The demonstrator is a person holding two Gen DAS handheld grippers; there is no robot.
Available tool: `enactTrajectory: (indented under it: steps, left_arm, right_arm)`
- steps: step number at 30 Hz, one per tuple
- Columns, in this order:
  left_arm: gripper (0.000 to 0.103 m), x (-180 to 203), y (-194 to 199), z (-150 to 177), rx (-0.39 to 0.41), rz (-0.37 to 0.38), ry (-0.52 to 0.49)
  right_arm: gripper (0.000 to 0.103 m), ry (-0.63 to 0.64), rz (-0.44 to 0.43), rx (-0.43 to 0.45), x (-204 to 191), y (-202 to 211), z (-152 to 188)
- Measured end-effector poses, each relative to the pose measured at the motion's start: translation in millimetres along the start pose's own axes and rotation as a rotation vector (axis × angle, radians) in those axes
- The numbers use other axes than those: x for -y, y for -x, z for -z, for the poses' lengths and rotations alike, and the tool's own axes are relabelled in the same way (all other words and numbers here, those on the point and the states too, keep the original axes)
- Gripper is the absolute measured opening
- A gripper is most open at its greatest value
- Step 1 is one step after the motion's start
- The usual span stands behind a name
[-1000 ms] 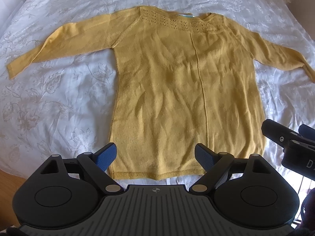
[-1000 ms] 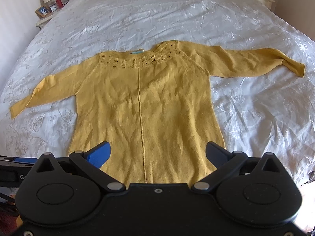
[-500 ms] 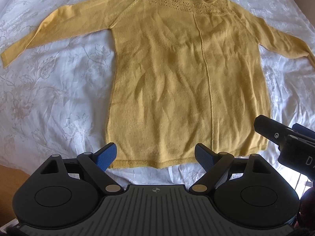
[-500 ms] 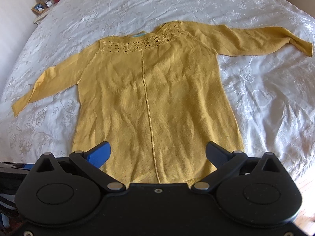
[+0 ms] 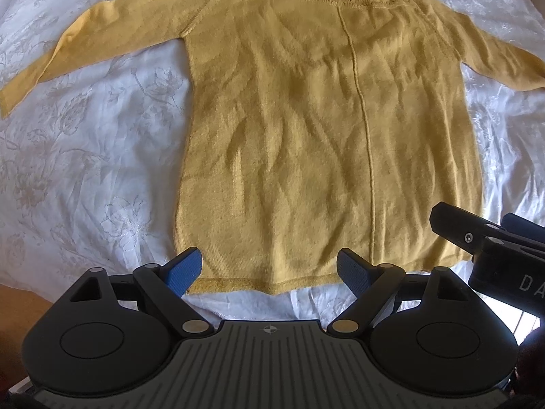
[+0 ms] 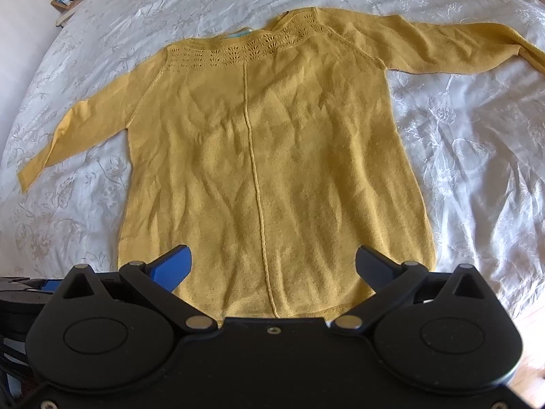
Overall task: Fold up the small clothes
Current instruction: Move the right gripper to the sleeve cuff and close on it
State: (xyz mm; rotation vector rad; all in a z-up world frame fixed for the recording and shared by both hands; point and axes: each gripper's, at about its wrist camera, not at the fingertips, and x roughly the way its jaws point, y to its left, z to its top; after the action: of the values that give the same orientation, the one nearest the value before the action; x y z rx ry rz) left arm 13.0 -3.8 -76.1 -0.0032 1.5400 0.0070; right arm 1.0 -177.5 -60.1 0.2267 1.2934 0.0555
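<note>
A mustard-yellow knit sweater (image 5: 306, 119) lies flat and spread out on a white bedspread (image 5: 85, 170), both sleeves stretched sideways, neckline far from me. It also shows in the right wrist view (image 6: 272, 153). My left gripper (image 5: 269, 269) is open and empty, just above the sweater's near hem, towards its left corner. My right gripper (image 6: 272, 266) is open and empty over the hem, towards the right corner. The right gripper's body shows at the right edge of the left wrist view (image 5: 490, 242).
The white floral bedspread (image 6: 477, 153) surrounds the sweater on all sides. A bedside table with a picture frame (image 6: 64, 0) stands at the far left. The bed's near edge and wooden floor (image 5: 20, 303) lie just below the hem.
Both grippers have moved forward and lower towards the sweater's near hem; the sweater now looks larger and fills more of both views. Both stay open.
</note>
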Motion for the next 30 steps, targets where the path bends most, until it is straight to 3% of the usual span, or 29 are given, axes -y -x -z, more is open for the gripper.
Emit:
enactTrajectory:
  steps: [13,19,22,30]
  left_arm:
    - [0.087,62.9,-26.5,-43.2,-0.069,-0.098,-0.007]
    - [0.087,87.0,-49.8,-65.1,-0.095,-0.133,0.028]
    - [0.086,95.1,-57.6,-75.2,-0.071,-0.148,0.057]
    - [0.084,99.4,-72.6,-103.7,0.048,-0.179,0.157]
  right_arm:
    - [0.102,0.019,0.029,-0.126,64.6,-35.9,-50.6]
    - [0.101,-0.021,-0.019,-0.205,104.4,-61.0,-80.5]
    - [0.093,-0.019,-0.024,-0.17,125.2,-63.7,-92.0]
    - [0.093,-0.022,0.064,0.063,213.3,-46.1,-139.8]
